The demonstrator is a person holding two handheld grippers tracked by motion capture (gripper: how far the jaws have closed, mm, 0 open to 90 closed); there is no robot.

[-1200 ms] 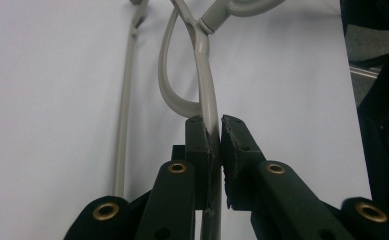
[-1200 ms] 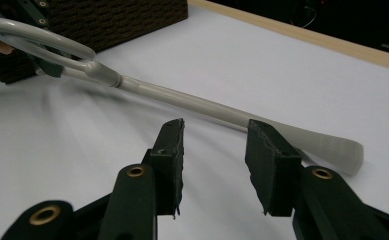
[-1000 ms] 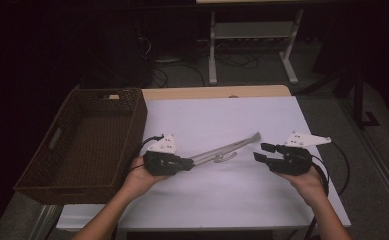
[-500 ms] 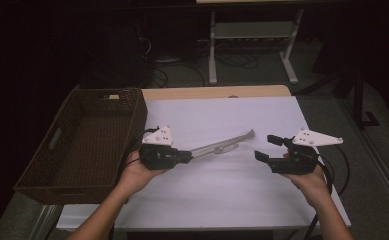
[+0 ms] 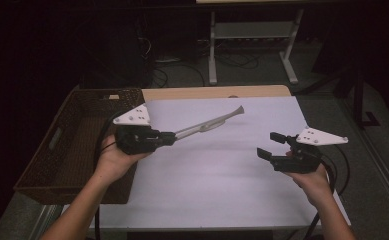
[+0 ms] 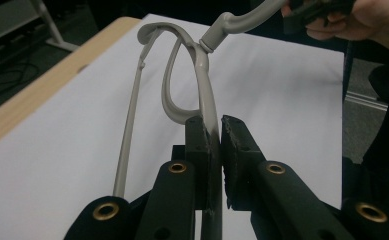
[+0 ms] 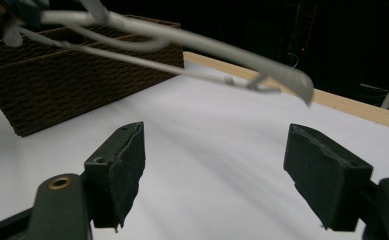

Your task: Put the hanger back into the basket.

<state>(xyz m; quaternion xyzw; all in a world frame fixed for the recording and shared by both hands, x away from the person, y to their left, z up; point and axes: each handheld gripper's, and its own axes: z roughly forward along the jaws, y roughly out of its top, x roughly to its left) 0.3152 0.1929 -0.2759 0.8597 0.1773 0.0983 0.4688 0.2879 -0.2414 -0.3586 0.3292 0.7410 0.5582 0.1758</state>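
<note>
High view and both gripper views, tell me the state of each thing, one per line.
Left gripper: shut on the grey tool.
Grey tool: held up off the table.
Right gripper: open, holding nothing.
Basket: upright at the table's left; contents unclear.

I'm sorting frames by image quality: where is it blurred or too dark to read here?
High view: the room behind the table is nearly black, the white surface evenly lit. Left gripper view: the grey tool is sharp at the jaws, the hand far off soft. Right gripper view: the tool is smeared and soft, the basket dim, the black pads sharp.
</note>
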